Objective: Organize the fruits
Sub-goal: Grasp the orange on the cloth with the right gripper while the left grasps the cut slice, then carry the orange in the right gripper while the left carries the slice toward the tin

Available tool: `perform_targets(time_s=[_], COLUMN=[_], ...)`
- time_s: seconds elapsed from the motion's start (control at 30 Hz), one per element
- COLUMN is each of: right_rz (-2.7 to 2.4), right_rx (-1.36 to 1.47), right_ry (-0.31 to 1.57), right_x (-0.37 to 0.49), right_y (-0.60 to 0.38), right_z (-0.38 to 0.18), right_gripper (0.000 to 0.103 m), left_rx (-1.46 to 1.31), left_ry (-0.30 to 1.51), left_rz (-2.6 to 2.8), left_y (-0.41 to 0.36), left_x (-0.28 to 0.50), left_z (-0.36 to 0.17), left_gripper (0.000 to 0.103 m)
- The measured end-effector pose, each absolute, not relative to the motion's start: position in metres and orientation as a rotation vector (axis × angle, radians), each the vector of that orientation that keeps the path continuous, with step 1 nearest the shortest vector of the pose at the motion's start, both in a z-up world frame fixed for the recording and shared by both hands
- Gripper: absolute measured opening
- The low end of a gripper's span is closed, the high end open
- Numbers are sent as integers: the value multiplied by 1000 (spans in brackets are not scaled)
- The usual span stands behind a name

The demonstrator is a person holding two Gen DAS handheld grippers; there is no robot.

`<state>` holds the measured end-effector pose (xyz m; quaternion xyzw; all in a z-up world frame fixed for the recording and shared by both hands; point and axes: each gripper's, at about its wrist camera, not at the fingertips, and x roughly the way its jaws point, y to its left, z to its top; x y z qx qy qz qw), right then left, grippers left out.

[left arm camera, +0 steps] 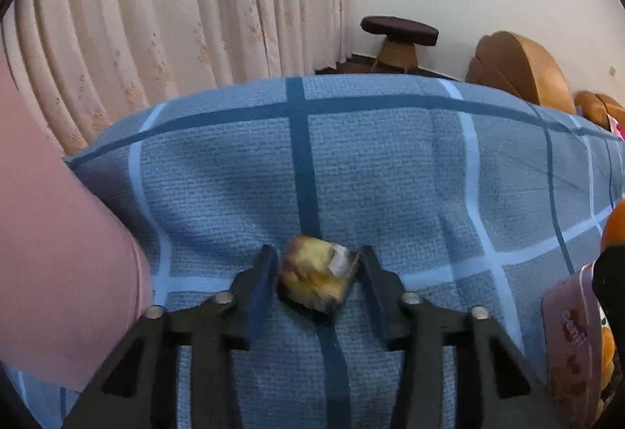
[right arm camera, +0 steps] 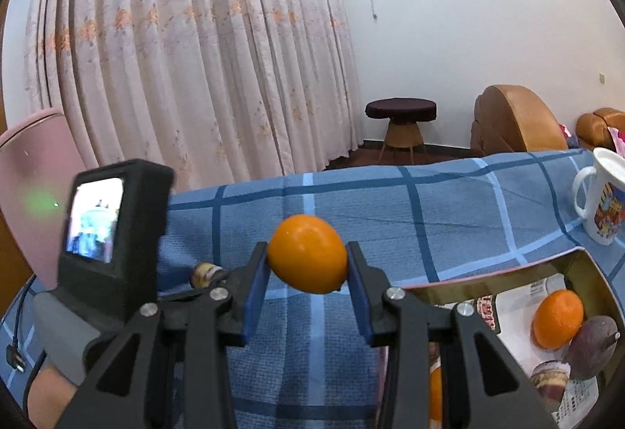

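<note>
My left gripper point(left arm camera: 317, 261) has its jaws around a small yellow-brown bruised fruit point(left arm camera: 316, 278) lying on the blue checked cloth point(left arm camera: 390, 175); the pads sit close on both sides, contact unclear. My right gripper point(right arm camera: 308, 265) is shut on an orange point(right arm camera: 307, 259) and holds it above the cloth. The left gripper's body and screen point(right arm camera: 101, 233) show at the left of the right wrist view, with the bruised fruit point(right arm camera: 205, 274) at its tip. An open box point(right arm camera: 578, 265) at the right holds another orange point(right arm camera: 558, 319), a dark purple fruit point(right arm camera: 591, 347) and a cut fruit point(right arm camera: 549, 380).
A white printed mug point(right arm camera: 601, 202) stands on the cloth behind the box. A pink chair back point(right arm camera: 35, 171) is at the left. A dark stool point(right arm camera: 400, 112) and brown armchairs point(right arm camera: 515, 120) stand beyond the table, with curtains behind.
</note>
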<state>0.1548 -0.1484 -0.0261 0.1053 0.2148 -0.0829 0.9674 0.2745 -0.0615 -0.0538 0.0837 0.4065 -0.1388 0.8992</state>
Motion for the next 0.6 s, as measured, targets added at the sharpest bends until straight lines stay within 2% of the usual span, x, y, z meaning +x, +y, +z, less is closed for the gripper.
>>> perform_targets(time_s=[0.13, 0.43, 0.6], right_rz=[-172, -105, -83], right_rx=[210, 160, 130], right_ry=[431, 428, 412], right_x=[156, 155, 151], right_y=[-148, -131, -122], right_z=[-26, -27, -27], right_gripper=[42, 42, 42], left_rx=[146, 225, 169], left_ry=[824, 613, 587], left_rz=[-288, -71, -1], left_y=[-55, -24, 5], left_x=[267, 204, 187], left_z=[-51, -31, -28], left_gripper=[43, 43, 43])
